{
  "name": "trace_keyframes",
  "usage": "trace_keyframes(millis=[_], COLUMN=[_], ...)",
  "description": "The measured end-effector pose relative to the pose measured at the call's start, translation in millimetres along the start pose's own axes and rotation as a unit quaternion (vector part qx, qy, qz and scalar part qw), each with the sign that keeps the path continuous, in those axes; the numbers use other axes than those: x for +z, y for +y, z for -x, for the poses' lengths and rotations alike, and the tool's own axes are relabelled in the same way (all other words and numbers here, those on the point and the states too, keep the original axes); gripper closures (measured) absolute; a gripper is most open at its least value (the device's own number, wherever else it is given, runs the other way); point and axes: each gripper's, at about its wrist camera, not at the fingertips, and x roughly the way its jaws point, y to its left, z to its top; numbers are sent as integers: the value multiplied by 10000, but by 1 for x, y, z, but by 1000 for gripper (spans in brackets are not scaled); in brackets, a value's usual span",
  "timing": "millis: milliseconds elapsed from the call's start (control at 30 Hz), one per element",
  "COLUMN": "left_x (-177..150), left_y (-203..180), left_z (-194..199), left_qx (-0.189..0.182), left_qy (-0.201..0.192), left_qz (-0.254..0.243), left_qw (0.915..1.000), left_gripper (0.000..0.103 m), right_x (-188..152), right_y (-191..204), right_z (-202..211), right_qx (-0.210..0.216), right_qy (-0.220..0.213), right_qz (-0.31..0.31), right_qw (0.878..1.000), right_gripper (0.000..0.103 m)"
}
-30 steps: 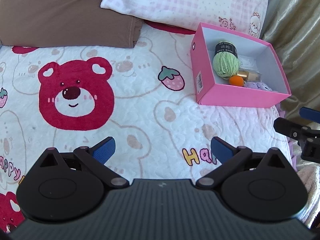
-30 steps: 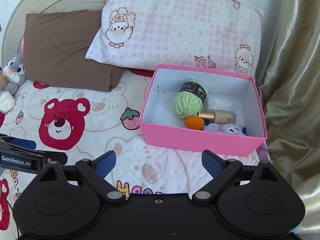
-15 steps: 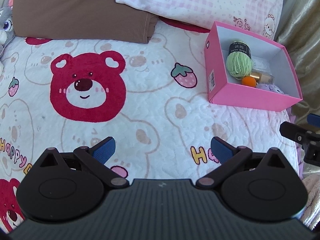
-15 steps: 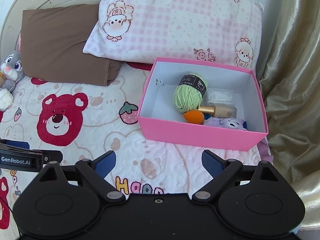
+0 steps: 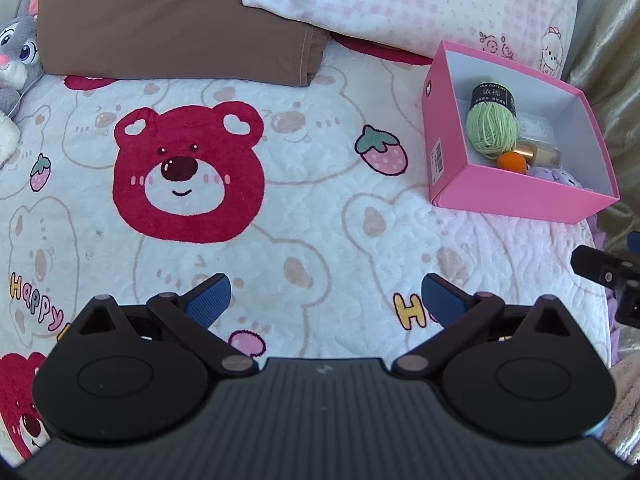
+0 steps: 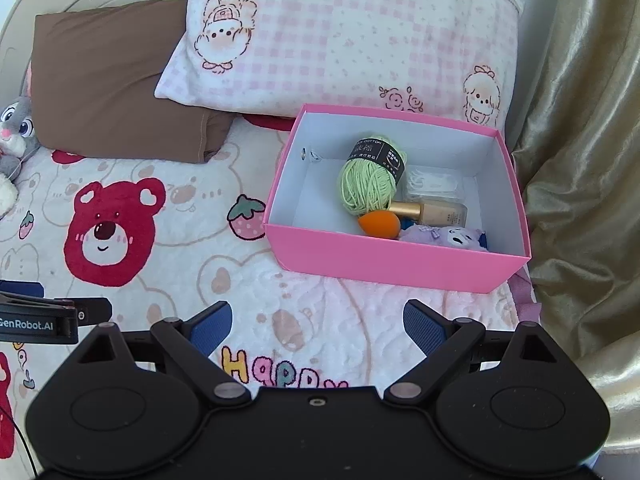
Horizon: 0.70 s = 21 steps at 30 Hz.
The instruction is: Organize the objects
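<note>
A pink box point(image 6: 384, 264) stands on the bed at the right, near the pillows; it also shows in the left wrist view point(image 5: 516, 200). Inside lie a green yarn ball point(image 6: 370, 182), an orange sponge point(image 6: 378, 224), a foundation bottle point(image 6: 436, 212), a purple plush point(image 6: 452, 238) and a clear packet point(image 6: 434, 182). My right gripper point(image 6: 318, 324) is open and empty, above the blanket just in front of the box. My left gripper point(image 5: 324, 298) is open and empty, above the blanket left of the box.
A bear-print blanket point(image 5: 188, 176) covers the bed. A brown pillow point(image 6: 108, 84) and a pink checked pillow point(image 6: 340, 36) lie at the back. A grey bunny plush point(image 5: 16, 56) sits at the far left. A gold curtain point(image 6: 580, 160) hangs at the right.
Both grippers have drawn back from the box and stayed open. The left view now takes in more of the bed's left side, including the bunny plush.
</note>
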Motion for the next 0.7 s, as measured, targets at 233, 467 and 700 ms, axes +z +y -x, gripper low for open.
trace_keyframes(millis=[233,467,700], left_x=[1,1,2], left_y=[0,2,2], left_z=[-3,-4,-3], left_qx=[33,57,93], left_qy=[57,67,33], left_qz=[-22,43,-24], left_qw=[10000,10000,9999], left_gripper=[0,0,0], right_x=[-1,-2,-2], right_y=[1,1,-2], right_z=[0,-1,-2], right_qx=[-16,-62,-84], right_qy=[-3,27,46], right_qz=[22,12,-3], right_qw=[10000,10000,10000], right_gripper=[8,8,8])
